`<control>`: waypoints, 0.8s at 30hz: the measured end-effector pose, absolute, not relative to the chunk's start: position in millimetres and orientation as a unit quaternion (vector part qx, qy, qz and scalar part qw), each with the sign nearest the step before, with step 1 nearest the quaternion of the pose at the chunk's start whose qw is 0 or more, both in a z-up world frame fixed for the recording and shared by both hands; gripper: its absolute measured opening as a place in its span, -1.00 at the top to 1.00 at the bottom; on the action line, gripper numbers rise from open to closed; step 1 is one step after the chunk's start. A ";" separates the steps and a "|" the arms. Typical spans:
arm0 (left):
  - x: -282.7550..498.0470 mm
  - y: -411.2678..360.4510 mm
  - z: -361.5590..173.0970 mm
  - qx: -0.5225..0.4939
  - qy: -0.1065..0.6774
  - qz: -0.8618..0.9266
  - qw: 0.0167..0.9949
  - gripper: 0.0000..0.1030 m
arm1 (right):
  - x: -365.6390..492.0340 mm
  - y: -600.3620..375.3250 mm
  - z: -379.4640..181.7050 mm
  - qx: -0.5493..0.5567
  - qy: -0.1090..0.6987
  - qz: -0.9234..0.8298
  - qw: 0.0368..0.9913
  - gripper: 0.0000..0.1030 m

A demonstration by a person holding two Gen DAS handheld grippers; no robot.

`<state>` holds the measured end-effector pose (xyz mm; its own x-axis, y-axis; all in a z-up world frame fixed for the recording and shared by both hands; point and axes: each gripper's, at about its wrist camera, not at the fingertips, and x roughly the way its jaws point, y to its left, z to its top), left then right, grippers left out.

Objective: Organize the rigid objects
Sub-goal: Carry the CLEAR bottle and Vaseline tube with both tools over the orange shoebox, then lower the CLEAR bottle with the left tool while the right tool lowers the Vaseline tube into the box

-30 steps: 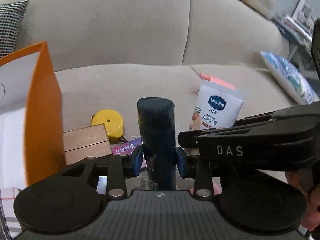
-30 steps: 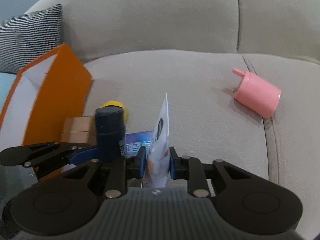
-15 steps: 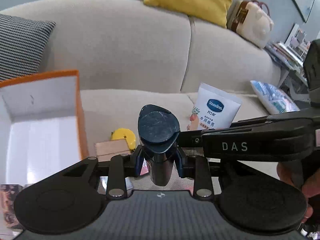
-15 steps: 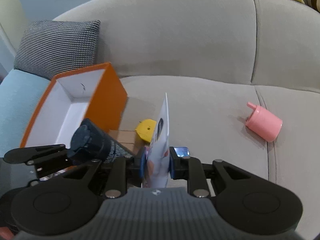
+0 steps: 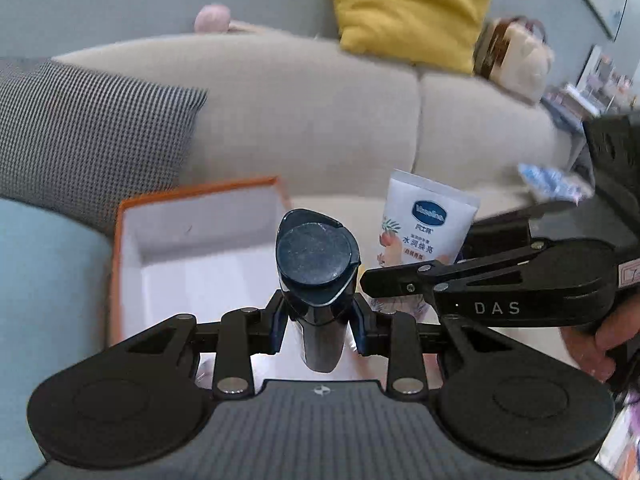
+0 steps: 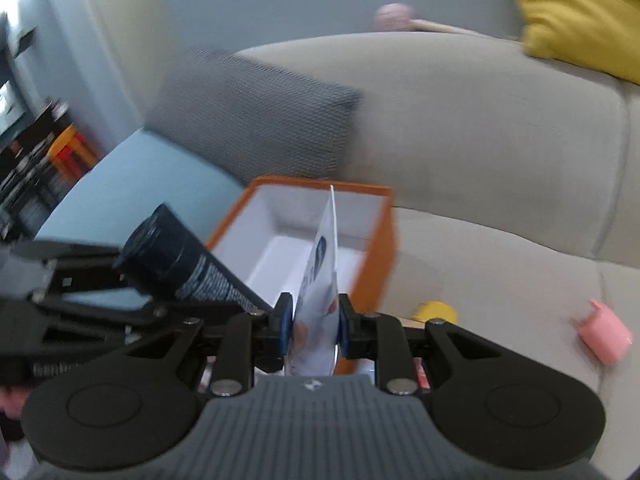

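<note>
Left gripper (image 5: 318, 330) was clamped on a dark tube (image 5: 316, 280), cap toward the camera, held in the air over the near edge of the orange box (image 5: 120, 248). Right gripper (image 6: 311, 330) was closed on a white lotion tube (image 6: 320, 280), edge-on and upright, also above the box's (image 6: 376, 240) near rim. The box sat open on the beige sofa (image 6: 500, 152), just beside a yellow tape measure (image 6: 434, 312); a pink cup (image 6: 604, 336) lay well apart.

The white tube (image 5: 427, 224) carries a blue oval logo reading "Vaseline", slightly blurred, with Chinese characters "水润焕亮" beneath it. The right gripper's (image 5: 366, 280) black arm bears the letters "DAS". Fine white print on the dark tube (image 6: 188, 266) is illegible.
</note>
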<state>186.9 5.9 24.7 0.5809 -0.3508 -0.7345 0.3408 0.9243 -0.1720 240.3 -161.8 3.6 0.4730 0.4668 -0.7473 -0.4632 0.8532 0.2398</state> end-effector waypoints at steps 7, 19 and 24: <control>200.2 17.3 -26.6 -0.009 0.481 -0.203 0.853 0.29 | 253.9 -106.7 -38.5 -0.081 0.501 0.302 0.807 0.55; 217.7 21.0 -81.9 -0.003 0.515 -0.256 0.818 0.30 | 281.2 -93.0 -92.3 -0.120 0.570 0.322 0.746 0.55; 212.4 24.6 -92.9 0.020 0.517 -0.261 0.815 0.30 | 282.8 -81.3 -106.5 -0.137 0.582 0.329 0.731 0.55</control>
